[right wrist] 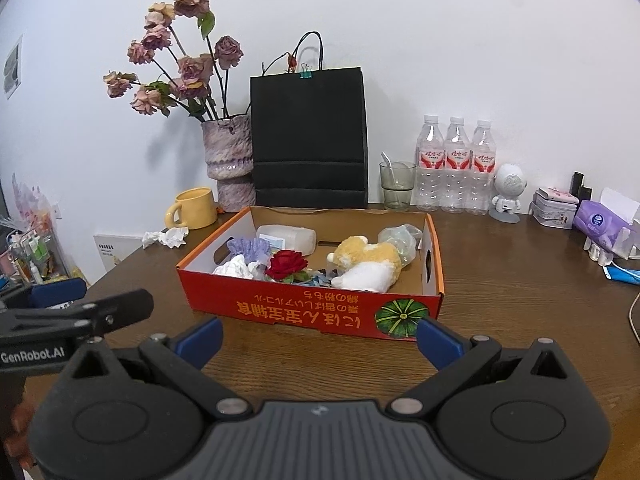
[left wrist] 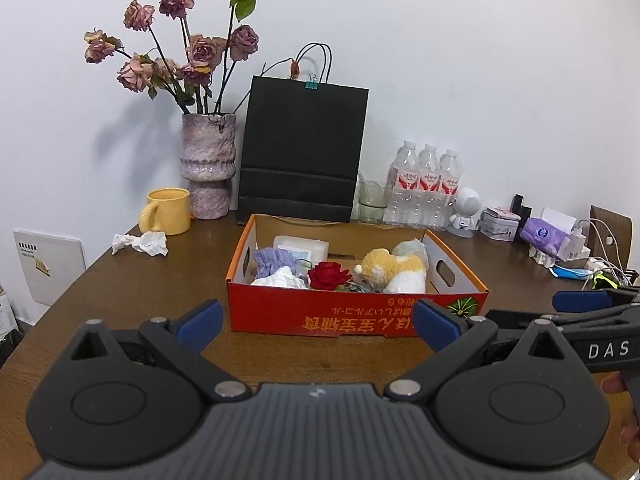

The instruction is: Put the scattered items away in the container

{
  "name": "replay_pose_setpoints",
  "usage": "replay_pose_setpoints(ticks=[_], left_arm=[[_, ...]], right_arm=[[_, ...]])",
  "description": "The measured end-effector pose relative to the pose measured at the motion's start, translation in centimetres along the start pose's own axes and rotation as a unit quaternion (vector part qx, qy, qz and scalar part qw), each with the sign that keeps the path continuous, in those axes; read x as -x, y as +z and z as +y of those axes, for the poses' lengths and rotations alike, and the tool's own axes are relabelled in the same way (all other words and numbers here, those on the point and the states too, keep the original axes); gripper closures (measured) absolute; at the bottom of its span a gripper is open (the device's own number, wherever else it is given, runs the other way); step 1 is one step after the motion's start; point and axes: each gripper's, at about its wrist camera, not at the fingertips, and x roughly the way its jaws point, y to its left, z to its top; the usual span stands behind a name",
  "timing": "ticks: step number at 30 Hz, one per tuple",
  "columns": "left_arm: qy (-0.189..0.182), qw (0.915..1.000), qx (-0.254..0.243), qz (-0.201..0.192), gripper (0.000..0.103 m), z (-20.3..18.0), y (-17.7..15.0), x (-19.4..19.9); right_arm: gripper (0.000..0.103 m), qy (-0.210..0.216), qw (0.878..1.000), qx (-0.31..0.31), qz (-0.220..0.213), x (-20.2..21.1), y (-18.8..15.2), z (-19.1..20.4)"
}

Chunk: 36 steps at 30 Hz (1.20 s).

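both gripper jaws wide, empty: left gripper (left wrist: 318,326), right gripper (right wrist: 320,338), before box (right wrist: 312,312).

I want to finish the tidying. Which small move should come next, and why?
Probably move the left hand-held gripper, open and empty, toward the crumpled white tissue beside the yellow ceramic mug: it lies on the table outside the orange cardboard box.

"DAS" and "GenRobot.AI" on claws (left wrist: 608,350) (right wrist: 32,356)

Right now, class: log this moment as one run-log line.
left gripper: open, empty | right gripper: open, empty | orange cardboard box: holds plush toy, red rose | crumpled white tissue: outside
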Motion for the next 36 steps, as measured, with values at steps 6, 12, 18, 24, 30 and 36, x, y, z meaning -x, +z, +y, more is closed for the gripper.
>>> replay_pose_setpoints(ticks=[6,12,18,24,30,36], left_arm=[[-0.001,1.0000,0.000,0.004,0.000,-0.1,-0.2,-0.2],[0.002,1.0000,-0.001,0.009,0.000,-0.3,-0.3,-0.7],[0.003,0.9999,-0.001,0.011,0.000,-0.4,-0.5,-1.0],[0.004,0.9999,-0.002,0.011,0.000,-0.4,-0.5,-1.0],[0.007,0.9999,-0.004,0.012,0.000,-0.5,-0.6,-1.2],[0.008,0.9999,-0.004,0.013,0.000,-0.4,-0.7,-1.3]], right_arm=[[0.000,-0.004,1.000,-0.002,-0.003,0.2,-0.1,-0.1],[0.000,-0.001,1.000,0.001,-0.007,0.3,-0.2,0.1],[0.000,-0.001,1.000,0.001,-0.006,0.1,-0.4,0.1],[0.000,-0.004,1.000,0.001,-0.007,0.0,-0.5,0.1],[0.000,-0.004,1.000,-0.002,-0.006,-0.1,-0.6,-0.1],[0.000,-0.004,1.000,-0.004,-0.004,-0.2,-0.8,-0.2]])
